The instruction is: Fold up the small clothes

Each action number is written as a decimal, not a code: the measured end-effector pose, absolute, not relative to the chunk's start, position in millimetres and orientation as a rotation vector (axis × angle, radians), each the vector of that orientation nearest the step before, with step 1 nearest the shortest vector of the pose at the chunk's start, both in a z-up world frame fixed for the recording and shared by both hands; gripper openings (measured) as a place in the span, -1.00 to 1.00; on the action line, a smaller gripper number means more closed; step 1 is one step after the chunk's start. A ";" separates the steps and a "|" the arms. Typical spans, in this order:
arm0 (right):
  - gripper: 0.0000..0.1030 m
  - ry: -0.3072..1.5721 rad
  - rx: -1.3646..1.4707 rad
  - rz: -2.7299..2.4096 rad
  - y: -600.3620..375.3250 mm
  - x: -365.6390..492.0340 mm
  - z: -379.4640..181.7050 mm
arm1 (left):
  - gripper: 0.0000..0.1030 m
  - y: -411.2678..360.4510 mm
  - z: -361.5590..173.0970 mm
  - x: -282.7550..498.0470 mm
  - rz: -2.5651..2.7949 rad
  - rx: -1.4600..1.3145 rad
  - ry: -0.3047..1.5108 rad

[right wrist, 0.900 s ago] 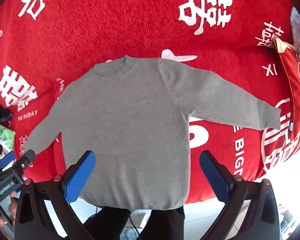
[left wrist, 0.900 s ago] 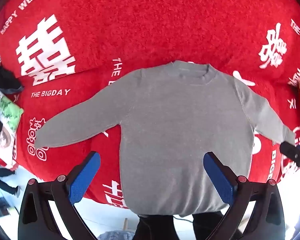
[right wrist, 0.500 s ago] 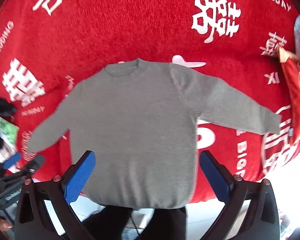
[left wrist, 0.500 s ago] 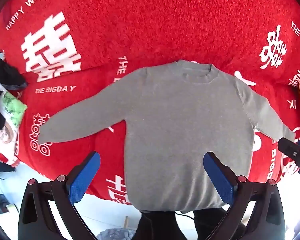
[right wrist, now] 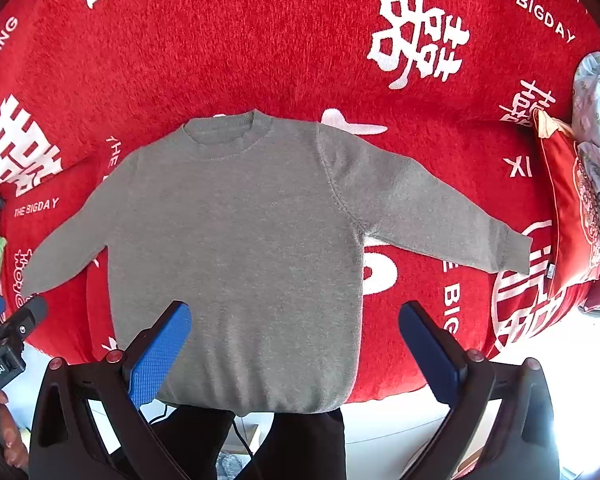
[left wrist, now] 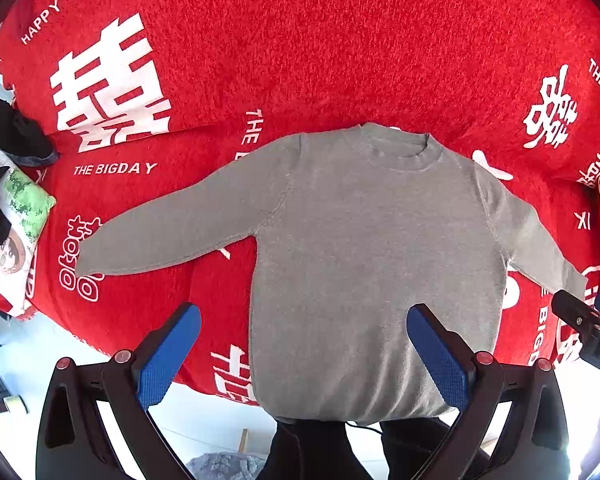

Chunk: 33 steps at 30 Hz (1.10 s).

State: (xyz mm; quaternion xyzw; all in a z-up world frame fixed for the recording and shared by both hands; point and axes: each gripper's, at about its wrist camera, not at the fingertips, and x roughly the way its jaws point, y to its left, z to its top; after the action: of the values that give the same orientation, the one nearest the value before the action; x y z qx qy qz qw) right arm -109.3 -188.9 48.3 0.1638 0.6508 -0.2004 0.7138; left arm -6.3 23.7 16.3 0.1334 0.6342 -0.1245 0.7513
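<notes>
Both views have drifted slightly, so the grey sweater [left wrist: 372, 264] sits a bit further right in the left view than 0.9 s ago; its lay is unchanged. It rests flat on the red blanket [left wrist: 300, 52], sleeves out. Left claw [left wrist: 304, 344] and right claw [right wrist: 296, 344] hover spread, empty. No fold begun.

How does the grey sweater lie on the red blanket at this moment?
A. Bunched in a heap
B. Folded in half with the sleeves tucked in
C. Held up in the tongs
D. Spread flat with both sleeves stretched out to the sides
D: the grey sweater lies flat on the red blanket with both sleeves spread outward, and the left tongs and right tongs are open and hold nothing.
</notes>
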 end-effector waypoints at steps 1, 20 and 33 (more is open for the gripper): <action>1.00 1.441 0.363 -0.445 -187.6 -109.4 48.3 | 1.00 23.8 16.1 -6.3 -0.270 0.293 1.386; 1.00 1.452 0.324 -0.426 -177.3 -103.3 44.6 | 1.00 41.9 9.8 -5.3 -0.194 0.248 1.416; 1.00 1.465 0.320 -0.427 -176.0 -105.8 42.1 | 1.00 39.6 7.8 -5.1 -0.196 0.256 1.426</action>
State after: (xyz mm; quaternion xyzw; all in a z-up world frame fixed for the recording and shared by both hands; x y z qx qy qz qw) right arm -105.8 -176.1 42.1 0.1444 0.6605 -0.1924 0.7112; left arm -5.1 39.6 7.8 0.1171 0.6510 -0.0896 0.7446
